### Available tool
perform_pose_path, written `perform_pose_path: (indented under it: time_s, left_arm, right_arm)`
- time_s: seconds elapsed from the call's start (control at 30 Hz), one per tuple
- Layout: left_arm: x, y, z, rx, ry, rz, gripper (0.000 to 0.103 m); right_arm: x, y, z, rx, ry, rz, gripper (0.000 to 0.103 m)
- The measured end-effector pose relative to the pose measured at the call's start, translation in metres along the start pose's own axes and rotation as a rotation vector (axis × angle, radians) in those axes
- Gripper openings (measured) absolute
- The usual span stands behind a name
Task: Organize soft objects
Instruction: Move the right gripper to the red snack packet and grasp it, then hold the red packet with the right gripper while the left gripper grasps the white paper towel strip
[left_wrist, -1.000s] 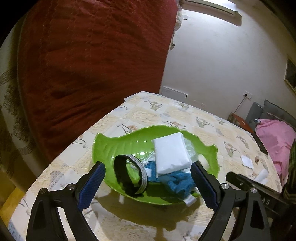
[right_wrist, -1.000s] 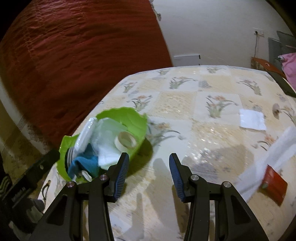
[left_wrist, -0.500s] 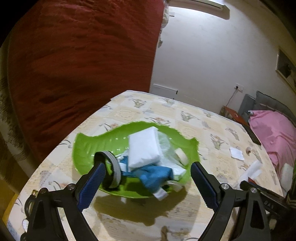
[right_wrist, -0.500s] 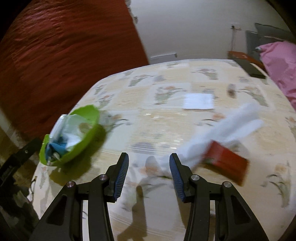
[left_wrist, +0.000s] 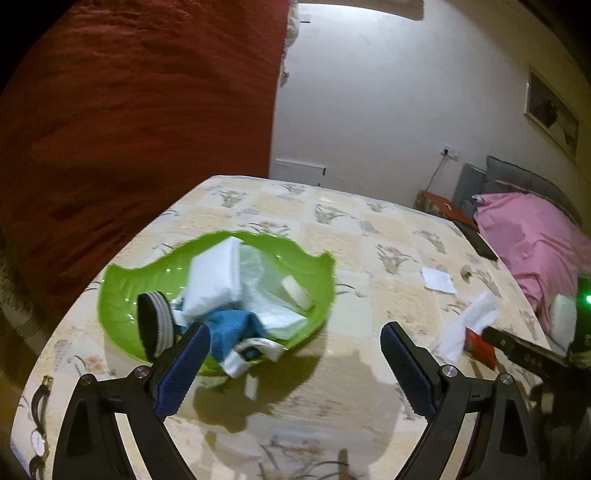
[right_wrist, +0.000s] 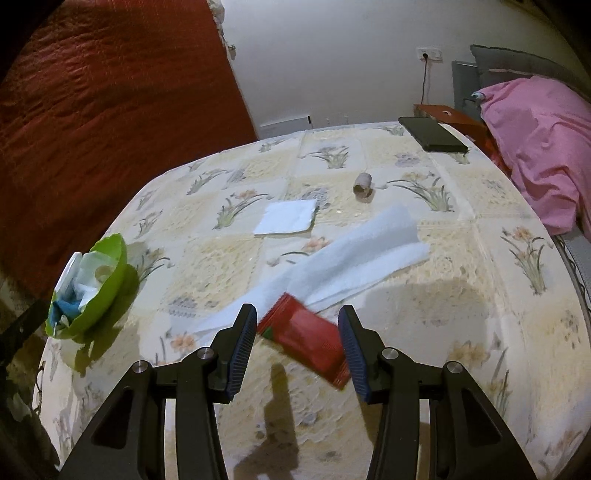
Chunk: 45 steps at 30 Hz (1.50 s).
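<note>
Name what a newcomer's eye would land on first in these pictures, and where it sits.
The bright green bowl at the table's left edge, heaped with white and blue soft things. Next, the red packet lying between the fingers of the open right gripper, overlapping a long white cloth mid-table.

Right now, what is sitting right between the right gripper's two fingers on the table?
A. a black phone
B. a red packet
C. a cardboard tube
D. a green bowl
B: in the right wrist view the red packet lies flat on the table between the open fingers of the right gripper, its far end overlapping the long white cloth.
</note>
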<state>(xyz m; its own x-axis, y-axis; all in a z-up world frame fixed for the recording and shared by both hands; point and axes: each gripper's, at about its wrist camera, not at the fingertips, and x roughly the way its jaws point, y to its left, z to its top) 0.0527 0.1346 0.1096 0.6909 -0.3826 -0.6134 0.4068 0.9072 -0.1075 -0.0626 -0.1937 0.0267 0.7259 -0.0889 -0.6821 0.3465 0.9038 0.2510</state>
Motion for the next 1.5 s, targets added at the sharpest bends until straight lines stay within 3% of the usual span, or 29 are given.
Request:
perform_pose_path:
  time_s: [0.27,0.6,1.07,1.23,1.5]
  left_arm:
    - [0.004,-0.018,-0.004,0.028,0.023,-0.020,0.096]
    - [0.008,-0.033,-0.009,0.050,0.045,-0.047,0.096]
    - [0.011,-0.034,-0.012,0.050,0.061,-0.051,0.096]
    - [0.015,-0.037,-0.015,0.056,0.073,-0.056,0.096]
    - [0.026,-0.055,-0.016,0.088,0.096,-0.075,0.096]
  right_arm:
    - [0.020,-0.013,0.004,-0.009,0.049,0.032,0.047]
    - [0.011,0.002,-0.014,-0.076,0.082,0.087,0.048]
    - [0.012,0.026,-0.024,-0.215,0.066,-0.038,0.046]
    - [0.009,0.016,-0.023,-0.170,0.057,-0.053,0.033]
    - [-0.005,-0.014,-0.022,-0.047,0.036,-0.070,0.031]
